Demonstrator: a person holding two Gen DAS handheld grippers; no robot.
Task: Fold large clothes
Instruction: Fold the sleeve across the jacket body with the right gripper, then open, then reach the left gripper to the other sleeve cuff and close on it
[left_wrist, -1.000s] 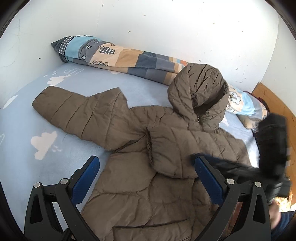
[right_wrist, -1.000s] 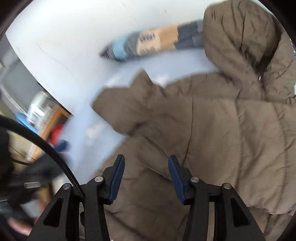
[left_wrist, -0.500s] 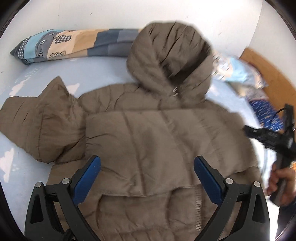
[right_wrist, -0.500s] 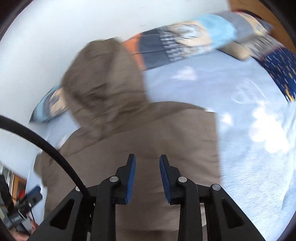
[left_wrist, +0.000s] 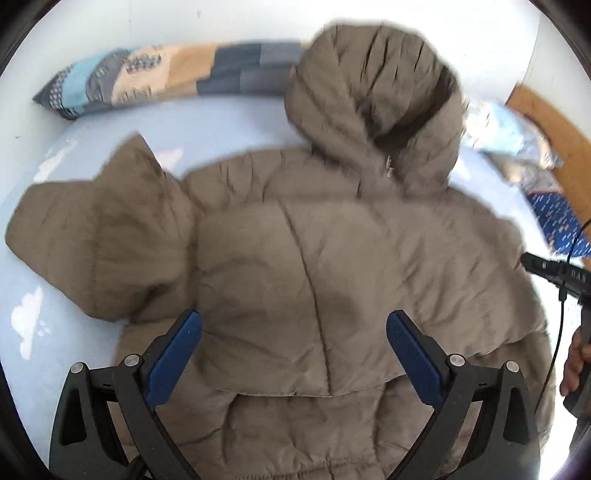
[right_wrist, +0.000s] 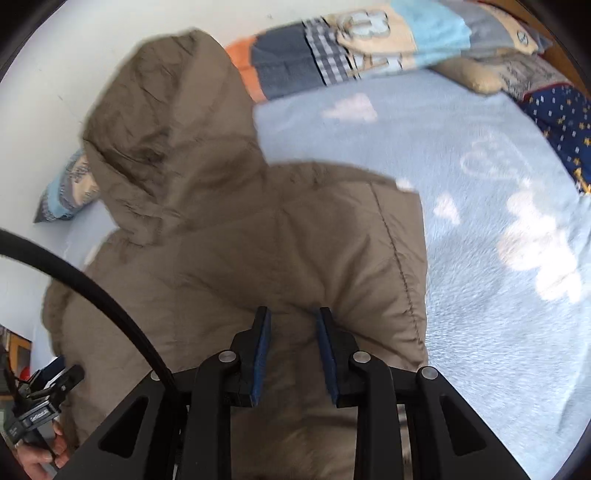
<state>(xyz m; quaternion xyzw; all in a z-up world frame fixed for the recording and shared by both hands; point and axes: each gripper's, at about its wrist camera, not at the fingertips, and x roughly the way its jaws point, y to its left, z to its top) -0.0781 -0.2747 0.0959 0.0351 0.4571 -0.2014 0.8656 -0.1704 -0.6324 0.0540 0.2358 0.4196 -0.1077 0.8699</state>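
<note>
Right wrist view puts my right gripper (right_wrist: 291, 325) low over the jacket (right_wrist: 236, 258). Its jaws have just been closing to a narrow gap with a ridge of padding between the tips; I cannot tell whether the pads press on it. The jacket's long axis runs straight ahead of these fingers to the hood (right_wrist: 159, 122); its side edge lies just right of them, then bare blanket (right_wrist: 480, 184). My left gripper (left_wrist: 293, 347) hovers spread wide over the jacket's middle, holding nothing, with one sleeve (left_wrist: 99, 236) sticking out to its left. I judge that hand the nearer to it. The hem is cut off below both views, and both are blurred.
</note>
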